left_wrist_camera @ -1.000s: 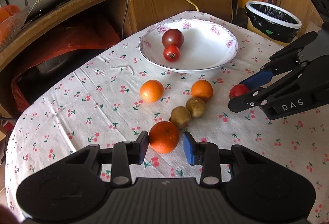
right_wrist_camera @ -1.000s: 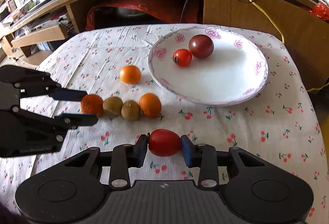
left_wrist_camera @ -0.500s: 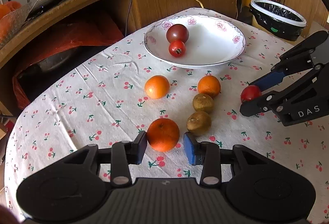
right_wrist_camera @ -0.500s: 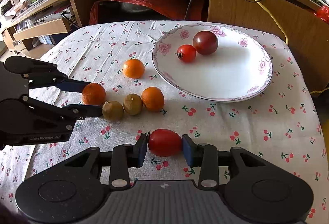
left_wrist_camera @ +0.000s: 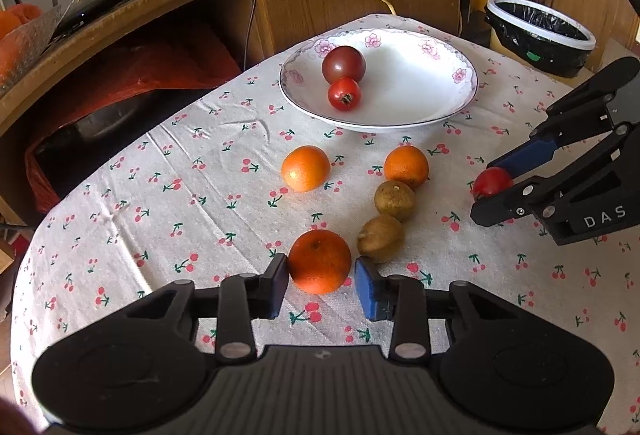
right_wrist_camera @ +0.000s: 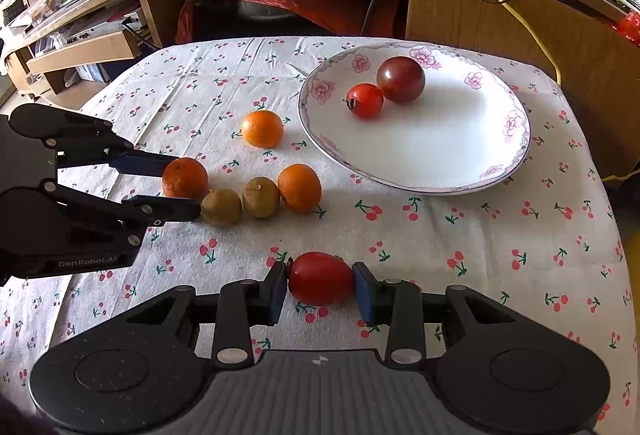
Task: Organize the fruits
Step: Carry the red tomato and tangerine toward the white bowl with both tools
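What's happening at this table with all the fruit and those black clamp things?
A person is sorting fruit with two hand-held grippers. The right gripper is clamped on a red tomato. The left gripper has its fingers on either side of an orange, which looks held. Two tomatoes already sit in the flowered plate. Two more oranges and two brownish fruits wait on the cherry-print cloth.

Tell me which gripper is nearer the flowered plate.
Right. The right gripper, holding a red tomato, sits just short of the plate; the left gripper is farther, jaws around an orange.
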A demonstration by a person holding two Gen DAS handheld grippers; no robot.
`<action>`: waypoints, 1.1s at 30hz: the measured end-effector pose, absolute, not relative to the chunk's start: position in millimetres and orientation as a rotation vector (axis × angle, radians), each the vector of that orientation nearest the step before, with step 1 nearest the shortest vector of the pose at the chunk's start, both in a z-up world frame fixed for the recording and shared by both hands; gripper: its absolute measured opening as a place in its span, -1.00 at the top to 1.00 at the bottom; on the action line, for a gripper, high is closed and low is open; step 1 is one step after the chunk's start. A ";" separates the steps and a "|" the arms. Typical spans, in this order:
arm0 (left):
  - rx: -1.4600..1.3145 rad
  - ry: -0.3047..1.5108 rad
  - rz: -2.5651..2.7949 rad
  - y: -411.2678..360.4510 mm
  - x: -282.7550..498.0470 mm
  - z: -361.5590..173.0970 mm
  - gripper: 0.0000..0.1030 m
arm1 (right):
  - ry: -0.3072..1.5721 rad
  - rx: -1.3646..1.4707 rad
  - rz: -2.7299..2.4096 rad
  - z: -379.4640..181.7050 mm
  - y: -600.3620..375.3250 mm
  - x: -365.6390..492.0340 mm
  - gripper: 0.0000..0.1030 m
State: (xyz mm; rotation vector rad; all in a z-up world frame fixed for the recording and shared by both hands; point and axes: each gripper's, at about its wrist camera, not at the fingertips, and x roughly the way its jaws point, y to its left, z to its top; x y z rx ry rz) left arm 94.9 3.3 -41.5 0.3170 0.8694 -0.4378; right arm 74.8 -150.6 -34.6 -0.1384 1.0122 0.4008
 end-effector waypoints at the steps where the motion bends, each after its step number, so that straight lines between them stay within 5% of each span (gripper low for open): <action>1: 0.316 0.873 -0.438 4.0 94.3 -40.9 0.17 | 1.011 -0.135 0.399 -33.8 -151.9 74.6 0.41; 20: 0.261 0.894 -0.440 22.8 88.6 -37.9 0.19 | 0.992 -0.045 0.322 -18.2 -183.3 82.6 0.40; 28: 0.285 0.867 -0.437 12.4 98.8 -43.0 -0.04 | 1.016 -0.059 0.349 -23.3 -176.0 79.8 0.40; 33: 0.285 0.878 -0.445 9.2 98.2 -41.9 0.16 | 1.004 -0.052 0.344 -19.1 -177.7 81.0 0.40</action>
